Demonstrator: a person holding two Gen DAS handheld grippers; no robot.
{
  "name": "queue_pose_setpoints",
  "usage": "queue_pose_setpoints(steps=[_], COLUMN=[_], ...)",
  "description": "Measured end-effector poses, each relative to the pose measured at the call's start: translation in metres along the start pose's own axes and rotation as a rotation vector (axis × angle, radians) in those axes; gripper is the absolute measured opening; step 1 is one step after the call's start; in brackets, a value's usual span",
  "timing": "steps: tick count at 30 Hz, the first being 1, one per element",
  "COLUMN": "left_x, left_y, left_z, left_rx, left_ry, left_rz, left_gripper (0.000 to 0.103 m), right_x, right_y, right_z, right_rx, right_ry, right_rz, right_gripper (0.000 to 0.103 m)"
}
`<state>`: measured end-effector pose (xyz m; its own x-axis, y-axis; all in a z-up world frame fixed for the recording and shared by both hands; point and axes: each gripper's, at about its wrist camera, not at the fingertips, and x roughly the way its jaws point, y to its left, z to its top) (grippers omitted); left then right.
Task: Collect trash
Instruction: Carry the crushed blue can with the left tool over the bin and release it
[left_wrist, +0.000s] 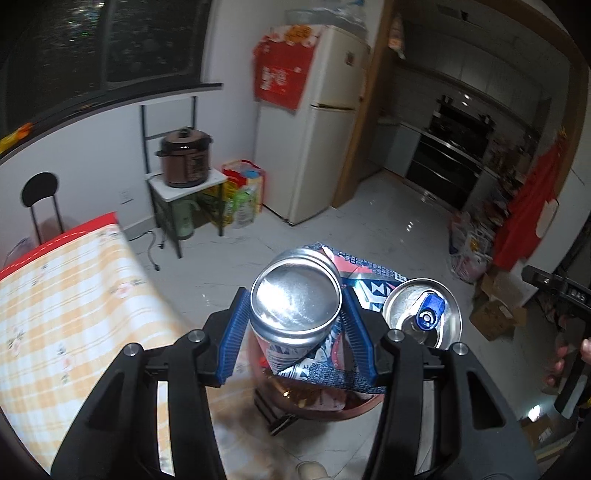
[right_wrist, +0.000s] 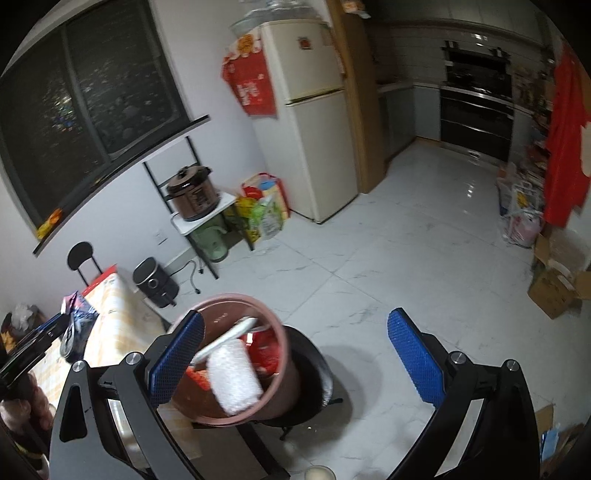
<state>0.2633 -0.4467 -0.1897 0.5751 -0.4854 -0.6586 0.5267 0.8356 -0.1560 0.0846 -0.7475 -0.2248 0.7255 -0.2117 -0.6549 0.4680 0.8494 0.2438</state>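
My left gripper (left_wrist: 293, 321) is shut on a silver drink can (left_wrist: 295, 302) and a crumpled blue-and-white wrapper (left_wrist: 369, 284), held above the brown trash bin (left_wrist: 317, 402). A second can (left_wrist: 423, 314) with a blue tab sits beside the right finger; what holds it is hidden. My right gripper (right_wrist: 295, 347) is open and empty, its blue pads either side of the pink-brown trash bin (right_wrist: 280, 354), which holds a white bubble-wrap roll (right_wrist: 234, 373) and red scraps. The left gripper with the wrapper also shows at the left of the right wrist view (right_wrist: 74, 325).
A table with a yellow checked cloth (left_wrist: 55, 314) lies left of the bin. A black stool (right_wrist: 314, 373) stands by the bin. A fridge (right_wrist: 314, 122), a rack with a brown cooker (right_wrist: 194, 199), bags and cardboard boxes (right_wrist: 554, 284) line the white tiled floor.
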Motion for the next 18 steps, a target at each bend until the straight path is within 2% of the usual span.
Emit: queue_pose_setpoints(steps=[5, 7, 8, 9, 13, 15, 18], left_x=[0.040, 0.054, 0.061, 0.065, 0.073, 0.064, 0.043], left_y=[-0.021, -0.027, -0.029, -0.030, -0.031, -0.027, -0.019], left_z=[0.006, 0.008, 0.009, 0.010, 0.014, 0.016, 0.021], left_rx=[0.040, 0.051, 0.058, 0.062, 0.058, 0.037, 0.040], left_ry=[0.045, 0.061, 0.063, 0.058, 0.071, 0.055, 0.024], left_rz=[-0.033, -0.073, -0.079, -0.066, -0.053, -0.064, -0.039], left_gripper=[0.052, 0.065, 0.084, 0.089, 0.089, 0.090, 0.092], right_x=[0.000, 0.000, 0.000, 0.001, 0.000, -0.003, -0.009], right_y=[-0.029, -0.036, -0.038, -0.039, -0.040, -0.036, -0.027], right_z=[-0.007, -0.010, -0.011, -0.012, -0.009, -0.008, -0.005], right_rx=[0.045, 0.057, 0.060, 0.065, 0.071, 0.068, 0.059], right_ry=[0.013, 0.017, 0.018, 0.020, 0.015, 0.007, -0.008], right_rz=[-0.045, -0.057, -0.062, -0.066, -0.068, -0.065, -0.055], right_gripper=[0.098, 0.098, 0.098, 0.098, 0.098, 0.098, 0.098])
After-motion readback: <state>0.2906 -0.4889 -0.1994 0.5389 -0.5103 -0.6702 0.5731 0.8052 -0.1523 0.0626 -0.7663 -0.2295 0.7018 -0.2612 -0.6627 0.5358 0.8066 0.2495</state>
